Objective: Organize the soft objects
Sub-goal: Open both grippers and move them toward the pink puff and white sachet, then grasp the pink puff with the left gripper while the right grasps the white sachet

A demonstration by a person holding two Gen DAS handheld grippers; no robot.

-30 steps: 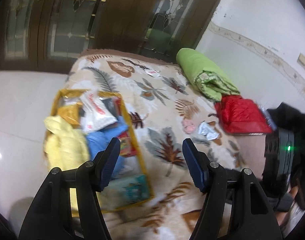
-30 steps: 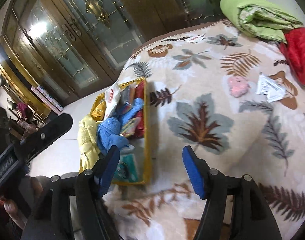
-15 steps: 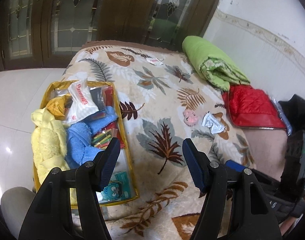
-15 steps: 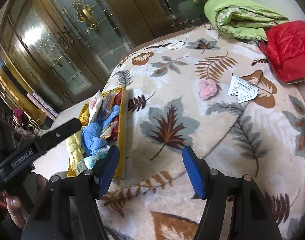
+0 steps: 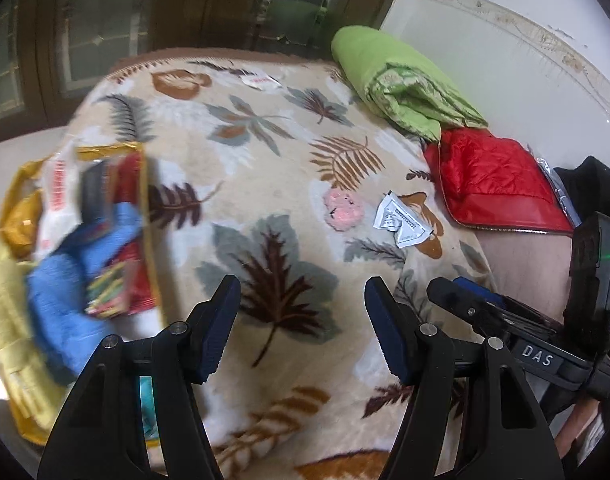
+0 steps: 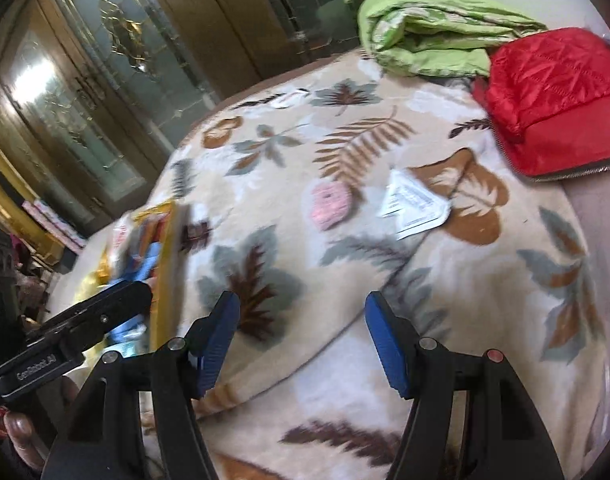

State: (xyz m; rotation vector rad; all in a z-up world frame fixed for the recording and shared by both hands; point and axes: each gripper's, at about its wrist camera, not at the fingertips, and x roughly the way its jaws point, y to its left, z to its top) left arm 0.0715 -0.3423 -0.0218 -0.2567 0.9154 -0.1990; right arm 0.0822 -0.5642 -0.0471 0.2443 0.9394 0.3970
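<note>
A small pink fluffy object [image 5: 342, 211] lies on the leaf-patterned blanket [image 5: 265, 152] mid-bed; it also shows in the right wrist view [image 6: 329, 205]. A white sachet [image 5: 401, 224] lies just right of it, also in the right wrist view [image 6: 415, 206]. A yellow-rimmed clear bag [image 5: 145, 216] at the bed's left edge holds a blue cloth [image 5: 65, 292], a yellow cloth [image 5: 5, 320] and packets. My left gripper [image 5: 303, 328] is open and empty, above the blanket near the bag. My right gripper [image 6: 303, 340] is open and empty, short of the pink object.
A folded green quilt [image 5: 401, 84] and a red quilted pouch [image 5: 493, 180] lie at the far right by the white wall [image 5: 505, 40]. Dark glass-panelled doors [image 6: 125, 60] stand behind the bed. A small white packet [image 5: 261, 80] lies at the far end.
Both grippers have moved forward and right over the bed; the pink object and sachet are nearer, and the bag has slid to the left of both views. Both stayed open.
</note>
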